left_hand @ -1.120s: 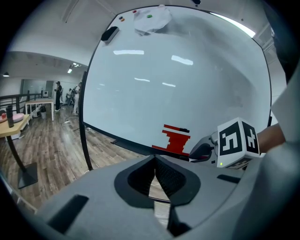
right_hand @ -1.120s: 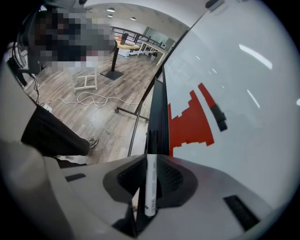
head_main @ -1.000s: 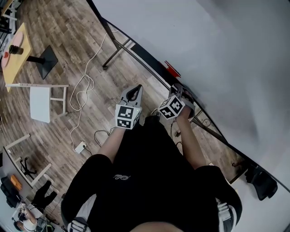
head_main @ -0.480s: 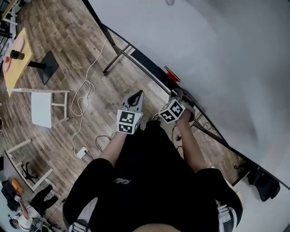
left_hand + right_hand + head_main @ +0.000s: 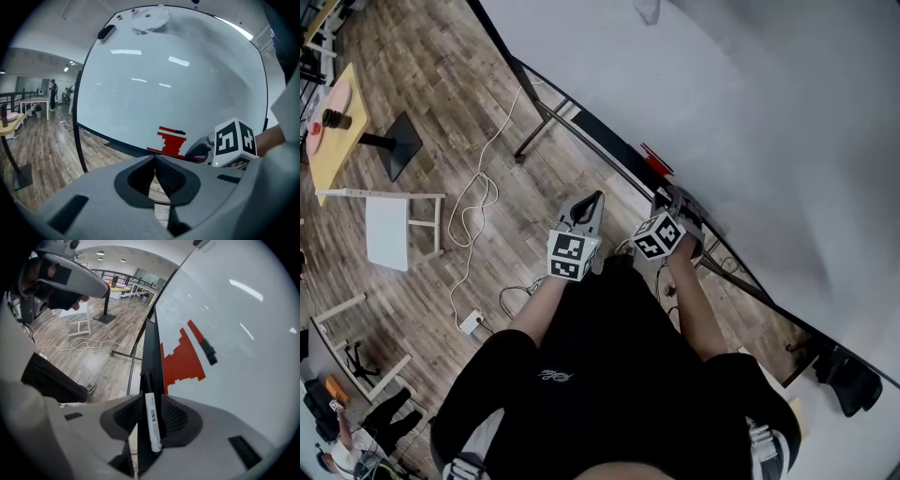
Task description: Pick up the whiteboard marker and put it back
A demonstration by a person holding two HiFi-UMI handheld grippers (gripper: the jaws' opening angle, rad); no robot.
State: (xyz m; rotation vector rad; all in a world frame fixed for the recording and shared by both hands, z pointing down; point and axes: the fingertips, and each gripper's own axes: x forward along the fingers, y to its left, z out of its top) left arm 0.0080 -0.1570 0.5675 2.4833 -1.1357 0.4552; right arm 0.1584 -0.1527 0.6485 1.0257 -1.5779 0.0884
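Observation:
The white whiteboard marker (image 5: 152, 420) lies lengthwise on the dark tray (image 5: 151, 348) along the whiteboard's (image 5: 234, 333) lower edge. My right gripper (image 5: 151, 399) straddles it. Its jaws have just been opening, and the marker sits loose between the pads, nearer the right one. In the head view the right gripper (image 5: 675, 202) is at the tray beside the red patch (image 5: 656, 155). My left gripper (image 5: 591, 202) hovers to its left, off the board, shut and empty (image 5: 155, 159).
A white cable (image 5: 473, 202) snakes over the wooden floor. A white stool (image 5: 389, 225) and a yellow table (image 5: 328, 117) stand far left. The board's metal leg (image 5: 539, 127) slants to the floor. An eraser (image 5: 107, 32) sticks near the board's top.
Both grippers stay beside the board's tray, shifted only slightly in the head view. The head view is too distant to show the jaws moving.

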